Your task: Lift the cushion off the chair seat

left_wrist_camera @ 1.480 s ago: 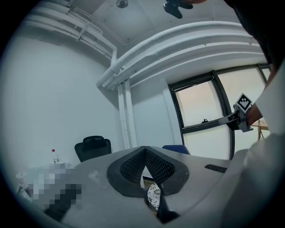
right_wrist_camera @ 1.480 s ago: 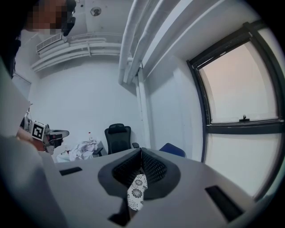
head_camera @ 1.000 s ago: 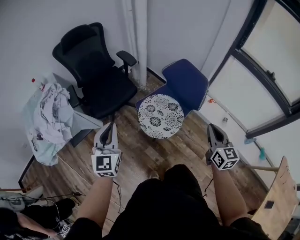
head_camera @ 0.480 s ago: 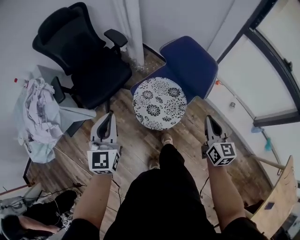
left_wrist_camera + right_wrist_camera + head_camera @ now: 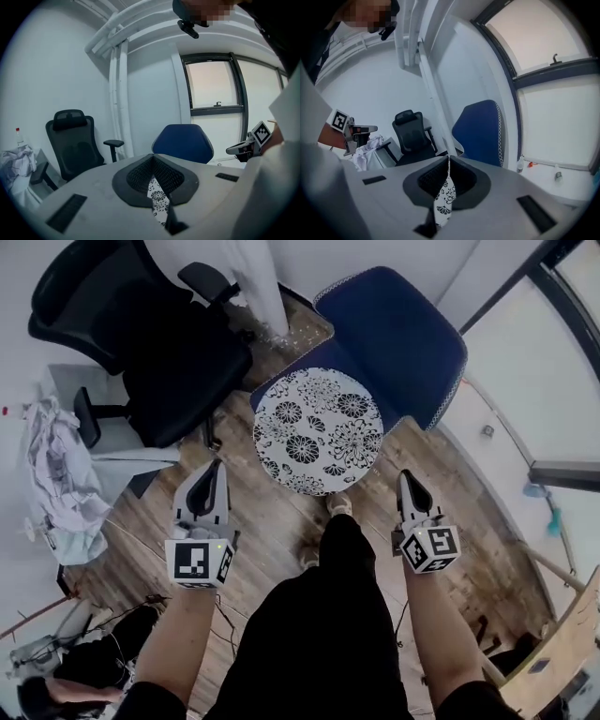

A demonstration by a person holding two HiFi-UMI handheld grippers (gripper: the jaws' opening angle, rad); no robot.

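A round white cushion (image 5: 319, 430) with black flower print lies on the seat of the blue chair (image 5: 403, 343). My left gripper (image 5: 212, 470) hovers off the cushion's near left edge, apart from it, jaws shut and empty. Off the near right edge, my right gripper (image 5: 406, 479) is also shut and holds nothing. In the left gripper view the tips (image 5: 152, 158) meet, and the cushion (image 5: 156, 197) shows through the gap below them, with the blue chair (image 5: 183, 143) beyond. The right gripper view shows its closed tips (image 5: 448, 158) over the cushion (image 5: 443, 201).
A black office chair (image 5: 141, 343) stands left of the blue one, with white pipes (image 5: 258, 277) between them at the wall. A heap of pale cloth (image 5: 52, 474) lies on a low cabinet at far left. Cables (image 5: 94, 615) trail on the wooden floor. A window (image 5: 562, 352) runs along the right.
Both grippers have come down and forward toward the blue chair. The cushion now looms larger and closer between them. Both stay shut.
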